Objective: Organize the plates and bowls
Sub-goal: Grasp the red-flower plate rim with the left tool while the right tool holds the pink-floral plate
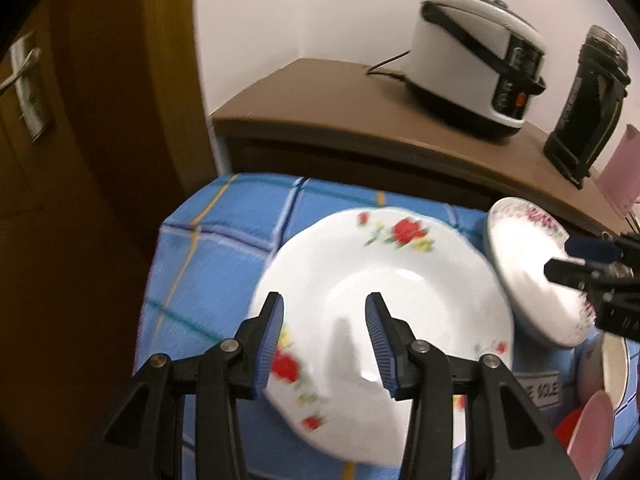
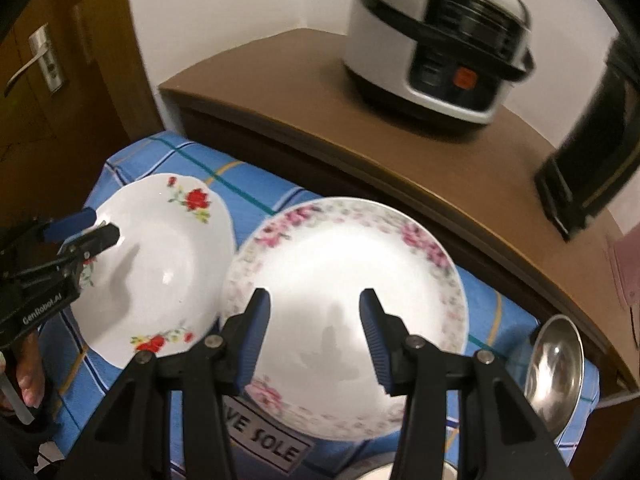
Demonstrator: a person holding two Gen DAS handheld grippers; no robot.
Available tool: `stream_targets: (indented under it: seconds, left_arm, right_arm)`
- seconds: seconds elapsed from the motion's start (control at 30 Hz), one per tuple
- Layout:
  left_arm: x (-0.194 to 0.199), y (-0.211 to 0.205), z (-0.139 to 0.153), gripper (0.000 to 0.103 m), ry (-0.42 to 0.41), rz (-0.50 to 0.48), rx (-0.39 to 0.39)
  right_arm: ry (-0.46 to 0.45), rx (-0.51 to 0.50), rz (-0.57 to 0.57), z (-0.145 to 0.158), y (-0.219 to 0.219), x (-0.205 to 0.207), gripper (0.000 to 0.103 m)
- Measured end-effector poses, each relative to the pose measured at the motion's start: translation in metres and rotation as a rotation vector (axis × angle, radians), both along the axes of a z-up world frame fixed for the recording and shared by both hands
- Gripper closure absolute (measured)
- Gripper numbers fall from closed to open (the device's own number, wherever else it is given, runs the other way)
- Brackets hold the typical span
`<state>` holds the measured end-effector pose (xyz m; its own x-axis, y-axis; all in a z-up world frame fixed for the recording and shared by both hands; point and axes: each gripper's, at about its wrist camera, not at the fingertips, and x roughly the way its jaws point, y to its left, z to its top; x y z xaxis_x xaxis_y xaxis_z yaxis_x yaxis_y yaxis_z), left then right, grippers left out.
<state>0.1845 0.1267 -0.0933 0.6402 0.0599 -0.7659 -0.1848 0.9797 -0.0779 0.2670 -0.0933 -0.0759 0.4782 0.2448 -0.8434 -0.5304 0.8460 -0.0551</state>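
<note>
Left wrist view shows the left gripper with its blue-padded fingers spread wide, grasping nothing, poised above the red-rose plate. That plate lies on the blue checked tablecloth, near the cloth's far left corner. Seen from the right wrist view, the same left gripper reaches in from the left edge over the near-left rim of the red-rose plate; whether it touches the rim cannot be told.

Just to the right lies the pink-flowered plate, whose left edge appears to overlap the red-rose plate's right rim. The right gripper hangs over it with fingers parted and nothing between them. In the left wrist view the pink-flowered plate looks tilted, and the right gripper comes in over it from the right.

Further right, by the cloth's right edge, a steel bowl stands on its side. Behind the table, a brown cabinet carries a white rice cooker and, at its right end, a black flask.
</note>
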Motion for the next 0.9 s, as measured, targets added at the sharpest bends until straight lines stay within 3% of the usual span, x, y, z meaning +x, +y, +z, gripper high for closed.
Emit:
stream_targets:
  seconds: [0.4,0.9]
  left_arm:
    - [-0.024,0.025,-0.005,0.056,-0.003,0.046,-0.023]
    - [-0.022,0.02,-0.026,0.056,0.05,0.029,-0.076]
  right_arm:
    - [-0.005,-0.038,0.111,-0.005,0.053,0.004,0.056]
    - [-0.02,-0.09,0.177,-0.022,0.09,0.023,0.058]
